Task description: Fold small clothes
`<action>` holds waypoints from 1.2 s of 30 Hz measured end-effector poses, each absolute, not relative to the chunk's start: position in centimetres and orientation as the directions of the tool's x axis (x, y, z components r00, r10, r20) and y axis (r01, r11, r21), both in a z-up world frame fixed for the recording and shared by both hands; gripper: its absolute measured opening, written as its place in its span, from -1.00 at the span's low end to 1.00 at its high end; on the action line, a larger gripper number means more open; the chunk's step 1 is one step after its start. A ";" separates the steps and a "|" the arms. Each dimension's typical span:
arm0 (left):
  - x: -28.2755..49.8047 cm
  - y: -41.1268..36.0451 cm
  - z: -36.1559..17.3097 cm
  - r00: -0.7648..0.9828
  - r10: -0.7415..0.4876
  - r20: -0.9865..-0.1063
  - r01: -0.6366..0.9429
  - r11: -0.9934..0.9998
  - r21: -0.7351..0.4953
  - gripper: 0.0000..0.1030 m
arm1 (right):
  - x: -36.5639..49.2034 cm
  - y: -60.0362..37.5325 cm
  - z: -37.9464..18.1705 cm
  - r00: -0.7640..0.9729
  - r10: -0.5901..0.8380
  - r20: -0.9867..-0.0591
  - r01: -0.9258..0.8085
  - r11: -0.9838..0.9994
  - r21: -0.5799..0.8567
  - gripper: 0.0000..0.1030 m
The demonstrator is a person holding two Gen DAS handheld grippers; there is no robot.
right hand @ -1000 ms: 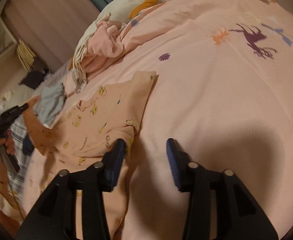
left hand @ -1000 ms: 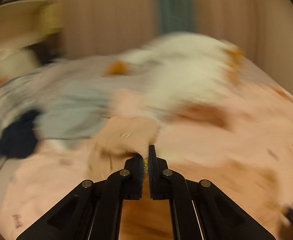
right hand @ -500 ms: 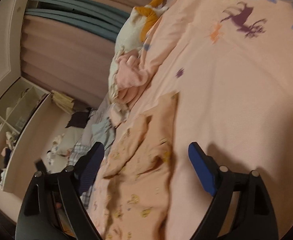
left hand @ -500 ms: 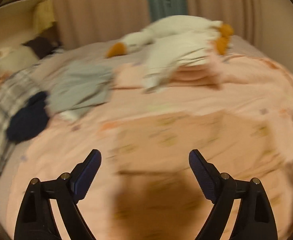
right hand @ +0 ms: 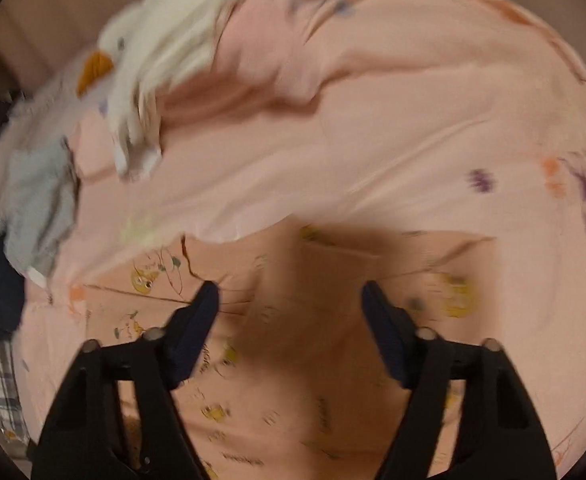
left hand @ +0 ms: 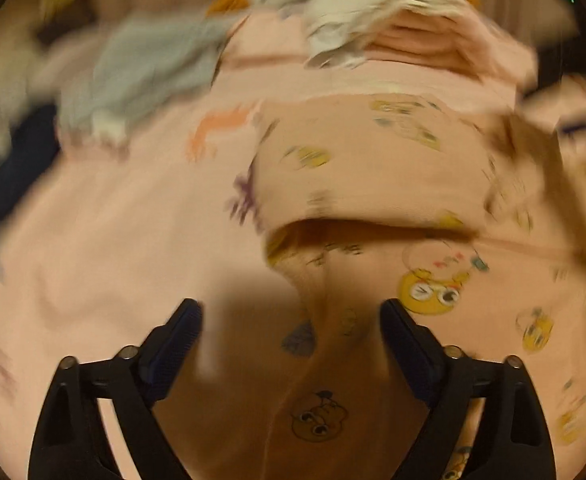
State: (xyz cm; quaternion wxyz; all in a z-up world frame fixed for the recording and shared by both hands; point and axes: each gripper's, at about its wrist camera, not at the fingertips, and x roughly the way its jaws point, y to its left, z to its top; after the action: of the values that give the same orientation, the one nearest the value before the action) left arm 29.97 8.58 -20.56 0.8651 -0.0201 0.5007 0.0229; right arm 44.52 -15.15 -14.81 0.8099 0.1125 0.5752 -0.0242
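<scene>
Soft printed peach garment (left hand: 373, 168) lies creased, partly folded.

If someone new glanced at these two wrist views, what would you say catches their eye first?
Probably the peach garment with yellow cartoon prints, lying partly folded on the pink bedspread right ahead of both open grippers, left and right. Next, the white plush duck with an orange beak draped over a pink pile at the far side of the bed, and the grey garment lying to the left.
</scene>
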 end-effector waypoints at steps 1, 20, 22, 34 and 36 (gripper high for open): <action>29.9 9.2 -20.8 0.490 -0.004 -0.872 -0.084 0.995 -0.052 0.96 | 45.4 -14.5 -16.1 0.302 0.052 -0.952 0.178 0.978 0.110 -0.08; 29.7 9.3 -21.2 0.543 -0.003 -0.840 -0.052 0.998 -0.037 1.00 | 32.8 -30.2 -18.3 0.490 0.295 -0.820 0.138 0.903 0.407 -0.46; 29.5 9.3 -21.1 0.544 -0.001 -0.839 -0.058 0.998 -0.039 1.00 | 30.4 -33.5 -17.8 0.562 0.372 -0.739 0.164 0.825 0.541 -0.10; 29.2 9.6 -21.2 0.571 -0.009 -0.821 -0.062 0.997 -0.055 1.00 | 36.5 -27.6 -15.4 0.530 0.470 -0.706 0.132 0.777 0.616 0.44; 29.2 9.6 -21.2 0.571 -0.011 -0.821 -0.062 0.997 -0.056 1.00 | 38.1 -25.8 -17.4 0.448 0.430 -0.784 0.162 0.823 0.544 -0.13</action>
State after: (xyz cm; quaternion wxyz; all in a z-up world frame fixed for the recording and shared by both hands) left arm 29.22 9.58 -21.25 0.8854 -0.0390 0.4630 0.0145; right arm 38.06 -25.81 -17.40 0.8018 0.2853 0.5184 0.0836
